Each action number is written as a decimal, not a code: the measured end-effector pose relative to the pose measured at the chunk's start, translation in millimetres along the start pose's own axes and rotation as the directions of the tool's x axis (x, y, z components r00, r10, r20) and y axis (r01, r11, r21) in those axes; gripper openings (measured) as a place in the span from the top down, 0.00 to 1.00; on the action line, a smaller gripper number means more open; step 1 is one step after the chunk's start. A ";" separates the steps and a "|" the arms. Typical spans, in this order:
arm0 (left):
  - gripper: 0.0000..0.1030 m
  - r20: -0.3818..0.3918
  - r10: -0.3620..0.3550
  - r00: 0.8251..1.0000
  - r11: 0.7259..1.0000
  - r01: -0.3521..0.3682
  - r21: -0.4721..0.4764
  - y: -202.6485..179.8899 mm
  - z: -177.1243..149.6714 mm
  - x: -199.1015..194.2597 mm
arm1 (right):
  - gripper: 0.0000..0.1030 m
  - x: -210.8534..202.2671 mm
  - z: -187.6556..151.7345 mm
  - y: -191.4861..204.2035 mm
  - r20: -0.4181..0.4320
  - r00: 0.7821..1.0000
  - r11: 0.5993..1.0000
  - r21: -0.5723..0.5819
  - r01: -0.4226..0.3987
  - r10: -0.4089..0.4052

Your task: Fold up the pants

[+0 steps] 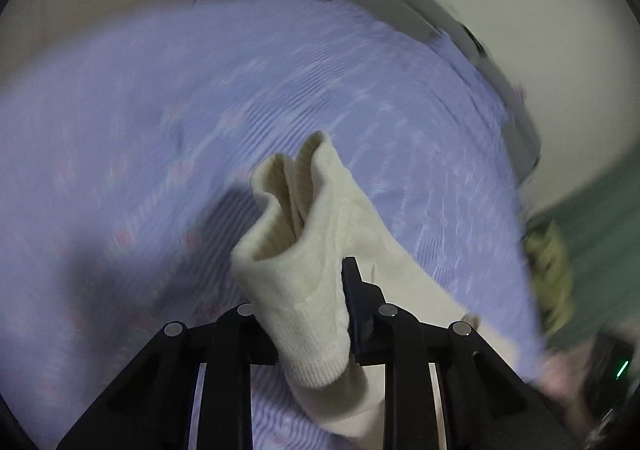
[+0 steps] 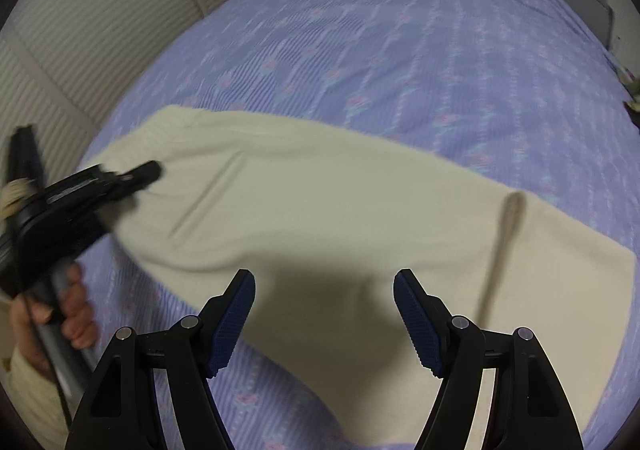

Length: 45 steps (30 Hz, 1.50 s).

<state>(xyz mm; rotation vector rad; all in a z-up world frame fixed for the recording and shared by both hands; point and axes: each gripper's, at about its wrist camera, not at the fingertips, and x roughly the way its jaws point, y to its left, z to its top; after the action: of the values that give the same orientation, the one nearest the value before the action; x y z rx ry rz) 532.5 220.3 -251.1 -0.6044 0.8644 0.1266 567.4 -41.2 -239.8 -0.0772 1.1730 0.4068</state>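
Cream knit pants lie across a lilac patterned bedspread. My left gripper is shut on the ribbed cuff end of the pants and holds it lifted off the bed; the cuff bunches up between the jaws. In the right wrist view the left gripper shows at the left, at the pants' left end, held by a hand. My right gripper is open and empty, hovering above the near edge of the pants at their middle.
The bedspread covers the whole bed. A grey headboard or frame runs along the far side. White ribbed panels stand at the left. A green floor and an olive object lie at the right.
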 end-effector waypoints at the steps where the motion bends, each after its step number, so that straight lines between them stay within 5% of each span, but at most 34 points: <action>1: 0.77 0.029 0.029 0.999 0.997 -0.031 0.075 -24.3 -1.2 -13.1 | 0.29 -9.9 -0.5 -10.2 0.018 1.000 1.000 0.014 -0.001 0.001; 8: 0.77 0.144 0.088 0.986 0.898 -0.141 0.416 -182.8 -26.0 -53.3 | 0.29 -91.5 -15.1 -98.3 0.151 0.987 0.994 0.097 0.044 -0.059; 16: 0.77 0.075 -0.024 0.997 0.829 -0.022 0.559 -314.8 -74.9 -38.3 | 0.29 -151.7 -53.4 -204.0 0.199 0.968 0.965 0.239 0.105 -0.155; 23: 0.78 -0.057 -0.055 0.997 0.775 0.078 0.627 -407.9 -148.4 1.3 | 0.29 -169.4 -101.5 -283.6 0.163 0.965 0.938 0.315 0.148 -0.207; 29: 0.80 -0.157 0.009 0.988 0.711 0.103 0.695 -449.7 -228.6 52.7 | 0.29 -161.6 -136.8 -341.6 0.105 0.970 0.911 0.377 0.167 -0.221; 39: 0.78 -0.220 0.069 0.973 0.661 0.121 0.741 -452.6 -282.7 99.3 | 0.29 -144.1 -168.8 -376.9 0.039 0.978 0.901 0.399 0.172 -0.204; 41: 0.68 -0.254 0.076 0.964 0.669 0.140 0.730 -451.6 -284.7 103.1 | 0.29 -141.8 -169.6 -378.0 0.031 0.978 0.899 0.401 0.178 -0.207; 43: 0.36 -0.287 0.079 0.955 0.675 0.161 0.720 -448.9 -284.4 97.8 | 0.29 -139.3 -169.9 -381.3 0.027 0.979 0.898 0.404 0.176 -0.204; 45: 0.30 -0.265 0.064 0.962 0.666 0.156 0.729 -443.5 -282.0 80.2 | 0.29 -140.7 -167.7 -381.1 0.033 0.978 0.898 0.404 0.175 -0.205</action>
<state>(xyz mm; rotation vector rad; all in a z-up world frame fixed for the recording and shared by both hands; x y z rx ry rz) 545.8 -311.2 -251.9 0.1539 1.0688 -0.3688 507.5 -476.6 -235.6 0.1780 1.1419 -0.0095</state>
